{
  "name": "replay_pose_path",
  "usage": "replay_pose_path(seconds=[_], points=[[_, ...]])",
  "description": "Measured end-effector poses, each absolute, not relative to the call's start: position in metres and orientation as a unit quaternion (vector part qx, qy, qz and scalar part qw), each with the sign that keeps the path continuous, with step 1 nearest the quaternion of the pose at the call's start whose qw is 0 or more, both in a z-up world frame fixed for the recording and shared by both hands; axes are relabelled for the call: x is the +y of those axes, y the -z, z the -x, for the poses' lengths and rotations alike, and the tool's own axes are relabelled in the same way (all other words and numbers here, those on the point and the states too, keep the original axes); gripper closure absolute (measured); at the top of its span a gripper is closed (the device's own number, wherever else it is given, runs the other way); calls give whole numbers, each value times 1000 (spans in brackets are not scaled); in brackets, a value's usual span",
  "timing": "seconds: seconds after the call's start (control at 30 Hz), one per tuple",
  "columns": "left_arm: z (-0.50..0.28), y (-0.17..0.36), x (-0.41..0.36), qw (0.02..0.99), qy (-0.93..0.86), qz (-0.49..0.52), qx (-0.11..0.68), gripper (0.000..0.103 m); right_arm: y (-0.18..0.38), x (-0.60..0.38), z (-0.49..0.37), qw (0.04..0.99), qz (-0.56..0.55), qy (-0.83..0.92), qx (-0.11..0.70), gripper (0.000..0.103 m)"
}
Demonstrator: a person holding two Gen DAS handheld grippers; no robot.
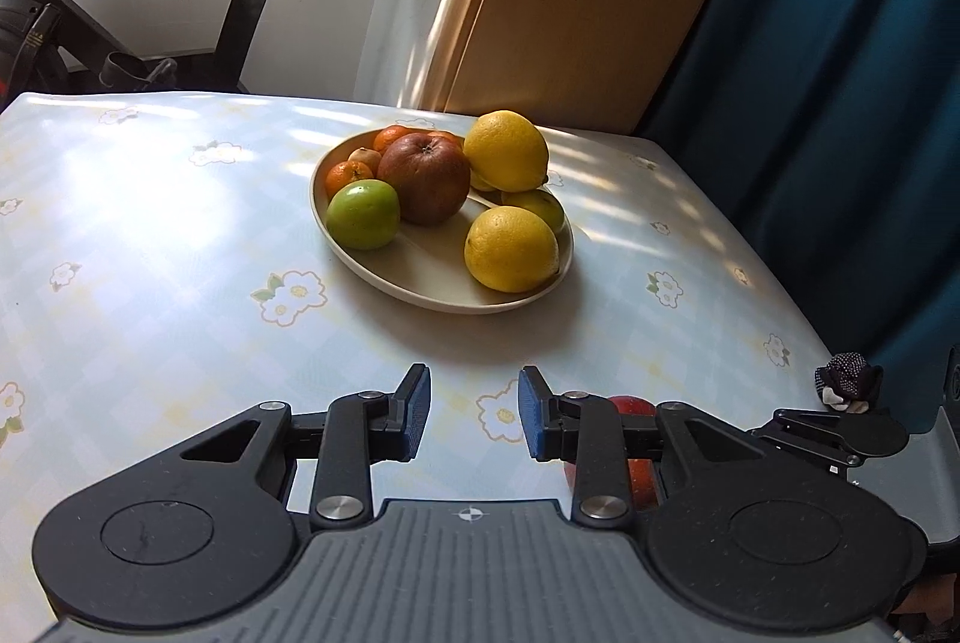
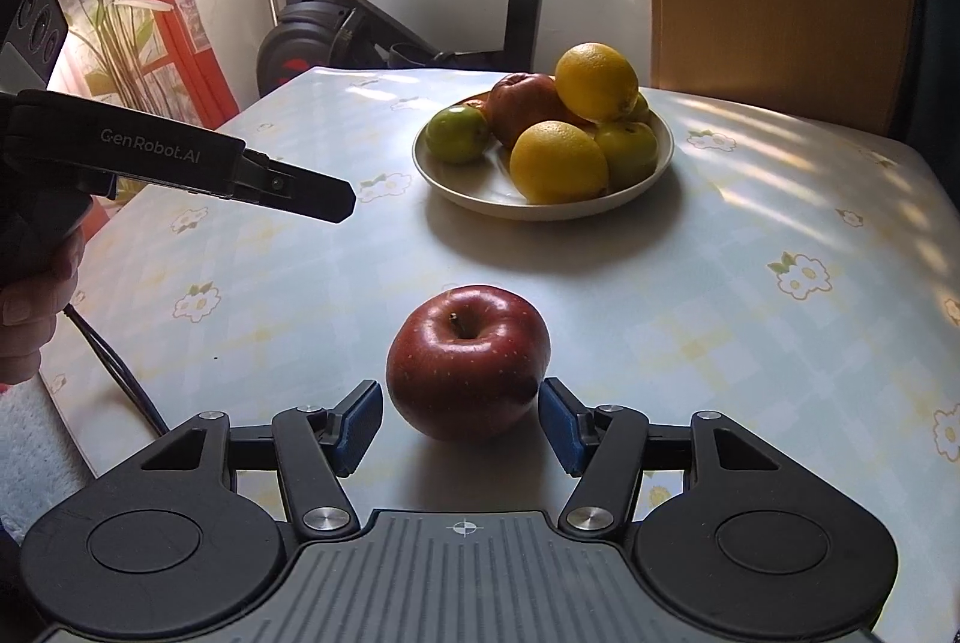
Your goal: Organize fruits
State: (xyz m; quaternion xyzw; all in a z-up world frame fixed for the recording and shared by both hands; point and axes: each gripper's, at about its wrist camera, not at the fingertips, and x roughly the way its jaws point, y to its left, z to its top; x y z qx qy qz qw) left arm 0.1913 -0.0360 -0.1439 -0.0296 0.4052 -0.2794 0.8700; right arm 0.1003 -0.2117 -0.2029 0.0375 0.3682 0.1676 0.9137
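Dark red and glossy, stem up: red apple (image 2: 468, 364) on the desk (image 2: 750, 343), right between the blue pads (image 2: 360, 424) of the right gripper (image 2: 461, 424), jaws spread apart, right pad about touching the skin, left pad just clear. Farther back on the flowered tablecloth, a cream plate (image 2: 480, 190) piled with fruit: nearest lemon (image 2: 558, 161), second lemon (image 2: 596, 81) stacked on top, green apple (image 2: 457, 133) at the left rim, brownish-red apple (image 2: 522, 106) in the middle. From the left wrist view, same plate (image 1: 420, 289) with tangerines (image 1: 347, 176) tucked at the back behind the green apple (image 1: 363, 214). Left gripper (image 1: 474, 415) poised over bare desk (image 1: 150, 253) short of the plate, jaws apart, nothing between them; red apple (image 1: 633, 406) partly hidden behind its right finger linkage. Exercise bike (image 2: 390, 25) beyond the desk, teal curtain (image 1: 810, 103) at the right.
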Motion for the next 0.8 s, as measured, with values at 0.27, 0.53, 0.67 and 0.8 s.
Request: replay_pose_path(seconds=[0.27,0.53,0.67,0.8], points=[[-194,155,-53,846,317,29,428,70,206,-213,-101,911,-45,-169,373,49],[-196,160,-67,832,339,20,438,70,209,-215,-103,910,-52,-168,374,49],[-196,164,-72,816,361,25,451,70,210,-217,-103,910,-57,-168,374,49],[-195,165,-77,810,373,21,452,70,210,-218,-103,910,-61,-169,374,49]])
